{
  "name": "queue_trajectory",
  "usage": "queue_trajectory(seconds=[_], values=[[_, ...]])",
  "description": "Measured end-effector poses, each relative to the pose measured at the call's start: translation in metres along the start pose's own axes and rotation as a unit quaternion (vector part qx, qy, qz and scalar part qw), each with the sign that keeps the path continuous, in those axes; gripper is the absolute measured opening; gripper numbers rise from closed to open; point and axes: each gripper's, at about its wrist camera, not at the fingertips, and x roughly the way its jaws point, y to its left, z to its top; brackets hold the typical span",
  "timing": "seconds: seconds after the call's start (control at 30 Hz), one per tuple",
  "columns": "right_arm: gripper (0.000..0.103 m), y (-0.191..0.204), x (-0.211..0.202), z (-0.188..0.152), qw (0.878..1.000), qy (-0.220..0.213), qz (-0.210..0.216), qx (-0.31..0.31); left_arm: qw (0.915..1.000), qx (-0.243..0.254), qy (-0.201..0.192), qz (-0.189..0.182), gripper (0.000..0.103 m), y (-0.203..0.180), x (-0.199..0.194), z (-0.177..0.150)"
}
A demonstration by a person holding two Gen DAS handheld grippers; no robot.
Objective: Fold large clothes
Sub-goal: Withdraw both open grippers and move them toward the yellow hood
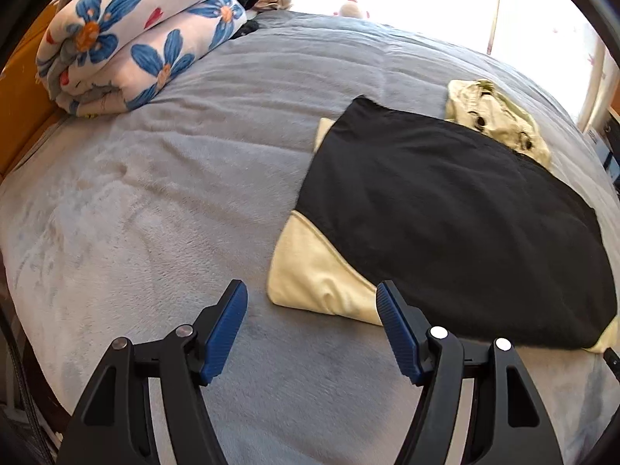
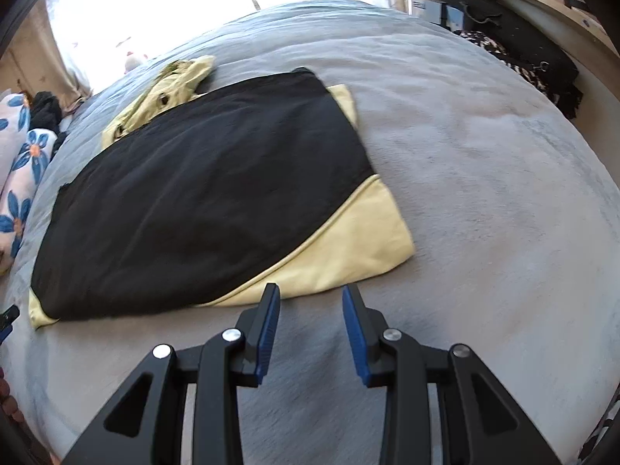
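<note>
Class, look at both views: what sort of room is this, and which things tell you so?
Most likely a bedroom: a bed under a grey blanket, a rolled floral quilt at its edge, and a black-and-yellow garment laid flat on it.

Both our grippers empty, jaws apart

Our left gripper [image 1: 312, 302] sits low in the frame's centre, blue pads [image 1: 226, 333] spread wide. Our right gripper [image 2: 310, 302] sits lower centre too, its pads [image 2: 269, 333] parted more narrowly.
</note>
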Motion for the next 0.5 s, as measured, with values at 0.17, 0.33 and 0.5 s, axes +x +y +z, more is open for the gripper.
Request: queue_trajectory(seconds=[0.17, 0.33, 0.5], values=[[0.033, 0.017, -0.007, 0.006, 1.0, 0.002, 0.021, -0.02, 0.9998, 0.012, -0.004, -0.018, 0.068, -0.017, -0.012, 0.005], [0.033, 0.033, -0.011, 0.021, 0.998, -0.002, 0.052, -0.026, 0.9989, 0.035, -0.006, -0.029, 0.068, -0.039, -0.015, 0.017], [0.034, 0.051, -0.011, 0.039, 0.996, -0.005, 0.07, -0.048, 0.9973, 0.053, -0.014, -0.049, 0.068, -0.059, -0.013, 0.036]])
